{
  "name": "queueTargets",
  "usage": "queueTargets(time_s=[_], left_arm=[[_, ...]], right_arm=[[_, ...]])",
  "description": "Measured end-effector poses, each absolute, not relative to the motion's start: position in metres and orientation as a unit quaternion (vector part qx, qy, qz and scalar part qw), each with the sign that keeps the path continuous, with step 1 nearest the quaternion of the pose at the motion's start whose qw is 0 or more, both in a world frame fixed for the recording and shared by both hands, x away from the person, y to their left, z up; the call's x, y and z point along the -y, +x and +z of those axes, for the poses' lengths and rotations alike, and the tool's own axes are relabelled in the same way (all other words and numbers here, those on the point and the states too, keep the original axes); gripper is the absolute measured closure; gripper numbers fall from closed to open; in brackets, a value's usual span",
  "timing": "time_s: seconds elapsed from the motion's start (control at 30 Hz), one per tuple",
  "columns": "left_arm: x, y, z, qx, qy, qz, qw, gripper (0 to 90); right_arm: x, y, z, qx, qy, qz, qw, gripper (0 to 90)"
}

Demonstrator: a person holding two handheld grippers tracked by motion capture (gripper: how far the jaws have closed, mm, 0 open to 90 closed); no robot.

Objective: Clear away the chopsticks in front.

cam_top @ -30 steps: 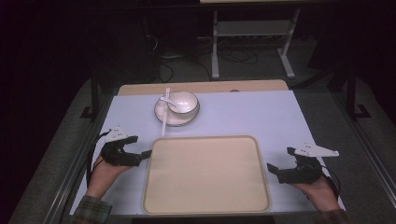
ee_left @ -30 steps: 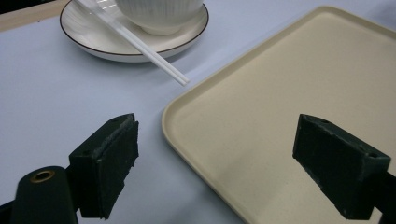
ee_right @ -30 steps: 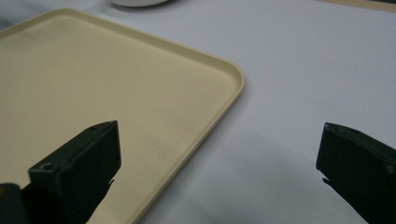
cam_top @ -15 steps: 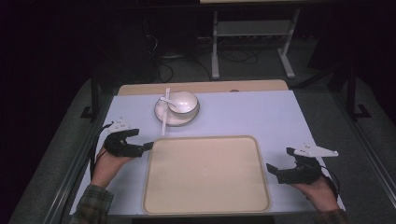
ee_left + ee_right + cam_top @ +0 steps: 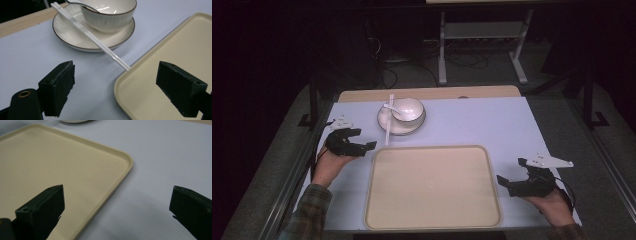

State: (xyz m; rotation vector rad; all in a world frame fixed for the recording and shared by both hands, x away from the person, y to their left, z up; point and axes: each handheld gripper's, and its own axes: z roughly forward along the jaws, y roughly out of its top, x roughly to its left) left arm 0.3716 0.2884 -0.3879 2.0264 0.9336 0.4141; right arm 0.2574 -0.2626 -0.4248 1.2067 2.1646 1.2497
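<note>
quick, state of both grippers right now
Left gripper: open, holding nothing, aimed at the chopsticks on the plate.
Right gripper: open, holding nothing, beside the tray.

A lab-like recording room is suggested. A pale blue-topped table (image 5: 492, 125) is set on grey carpet, and tangled black cables (image 5: 462, 60) and a white metal stand (image 5: 482, 45) are seen in the dark behind.

The high view looks forward and down over the whole tabletop (image 5: 492, 125). Both tool cameras sit low and close, sharing the tray (image 5: 432, 185), whose corners they face.
</note>
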Motion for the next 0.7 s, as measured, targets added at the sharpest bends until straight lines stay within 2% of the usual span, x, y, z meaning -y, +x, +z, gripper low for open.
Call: queueTargets(time_s=[0.2, 0.47, 0.7], left_arm=[[-0.286, 0.384, -0.385, -0.376, 0.808, 0.169, 0.42, 17.1], [-0.284, 0.398, -0.385, -0.382, 0.808, 0.17, 0.416, 25.1], [-0.284, 0.416, -0.384, -0.39, 0.807, 0.163, 0.413, 38.1]], right_arm=[[0.263, 0.257, -0.425, -0.766, 0.428, 0.443, 0.181, 0.0], [0.263, 0.257, -0.425, -0.766, 0.429, 0.443, 0.181, 0.0], [0.264, 0.257, -0.425, -0.765, 0.429, 0.444, 0.181, 0.0]])
